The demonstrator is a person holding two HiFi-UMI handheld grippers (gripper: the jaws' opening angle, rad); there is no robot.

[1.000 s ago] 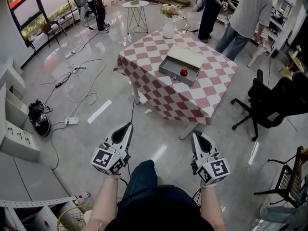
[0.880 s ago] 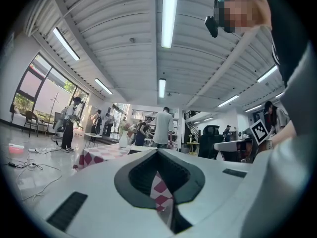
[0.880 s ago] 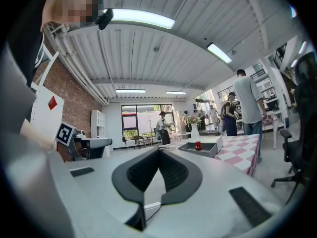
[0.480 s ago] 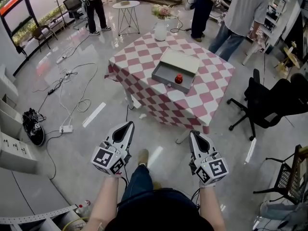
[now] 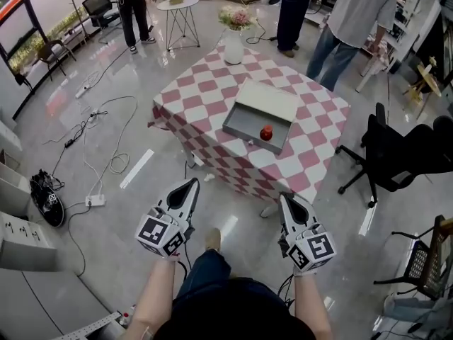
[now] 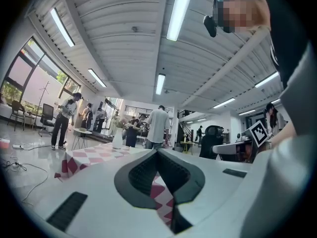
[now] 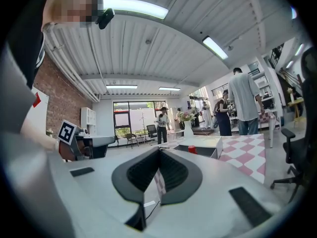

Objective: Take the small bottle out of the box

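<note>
Far ahead of left tongs (image 5: 192, 182), right tongs (image 5: 283, 196): small bottle (image 5: 266, 133) inside box (image 5: 244, 119).

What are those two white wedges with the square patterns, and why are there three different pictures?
No robot: a person holds a two-jaw gripper in each hand. The head view comes from a camera on the person's head, looking down at the left gripper and right gripper, each bearing a marker cube. The two gripper views come from cameras riding on each gripper, looking along its jaws. Both pairs of jaws are closed on nothing. Ahead is a table with a red-and-white checked cloth; on it are an open grey box with a small red bottle inside, and a white vase of flowers.
</note>
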